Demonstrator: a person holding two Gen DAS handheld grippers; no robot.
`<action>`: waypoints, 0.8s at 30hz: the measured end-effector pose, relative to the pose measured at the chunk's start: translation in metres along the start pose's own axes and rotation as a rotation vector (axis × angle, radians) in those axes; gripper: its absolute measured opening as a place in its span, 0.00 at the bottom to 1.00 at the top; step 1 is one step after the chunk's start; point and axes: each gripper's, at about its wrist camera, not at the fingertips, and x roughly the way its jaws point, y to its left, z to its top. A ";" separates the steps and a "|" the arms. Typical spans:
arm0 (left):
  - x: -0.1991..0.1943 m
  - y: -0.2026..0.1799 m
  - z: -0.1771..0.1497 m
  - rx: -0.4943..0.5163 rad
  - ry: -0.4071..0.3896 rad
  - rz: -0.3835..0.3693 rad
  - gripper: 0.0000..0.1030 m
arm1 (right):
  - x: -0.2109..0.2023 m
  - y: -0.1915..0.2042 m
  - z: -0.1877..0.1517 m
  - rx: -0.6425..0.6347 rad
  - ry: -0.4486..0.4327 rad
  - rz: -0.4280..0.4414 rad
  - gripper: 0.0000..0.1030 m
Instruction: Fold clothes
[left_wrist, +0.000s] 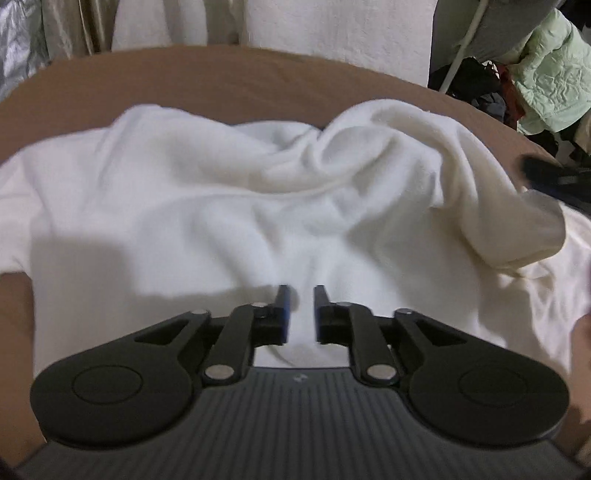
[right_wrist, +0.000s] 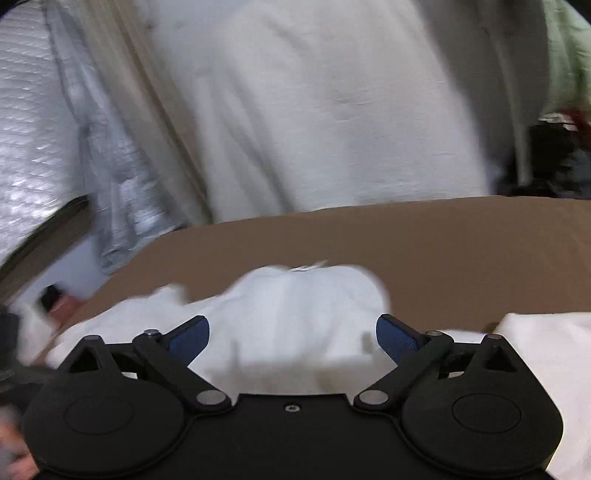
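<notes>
Here the white garment (left_wrist: 258, 206) lies rumpled across the brown counter (left_wrist: 221, 81), its long axis running side to side, a sleeve doubled over at the right; the left gripper (left_wrist: 300, 310) hovers over its near hem, jaws a narrow gap apart, pinching nothing; the right gripper (right_wrist: 292, 334) has its jaws spread wide, a cloth bulge dead ahead between them, so it looks nearer a grasp.

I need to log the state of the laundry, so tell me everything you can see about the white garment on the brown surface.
The white garment looks like soft, fleecy fabric, plain and unprinted. It lies crumpled and unfolded on the brown surface, with deep creases and one bunched part rolled over at the right. The left hand-held gripper sits over its near edge, fingers slightly apart; contact is unclear. The right hand-held gripper is wide open above another bunched part.
</notes>
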 end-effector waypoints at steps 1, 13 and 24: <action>0.000 0.000 0.001 -0.002 0.001 0.000 0.16 | 0.009 -0.002 -0.004 0.003 0.007 -0.013 0.96; -0.032 0.023 0.036 -0.119 -0.114 0.028 0.51 | 0.016 0.057 -0.045 -0.380 -0.090 0.023 0.30; -0.003 -0.031 0.054 -0.034 -0.113 0.018 0.88 | 0.010 0.110 -0.096 -0.706 0.274 0.311 0.27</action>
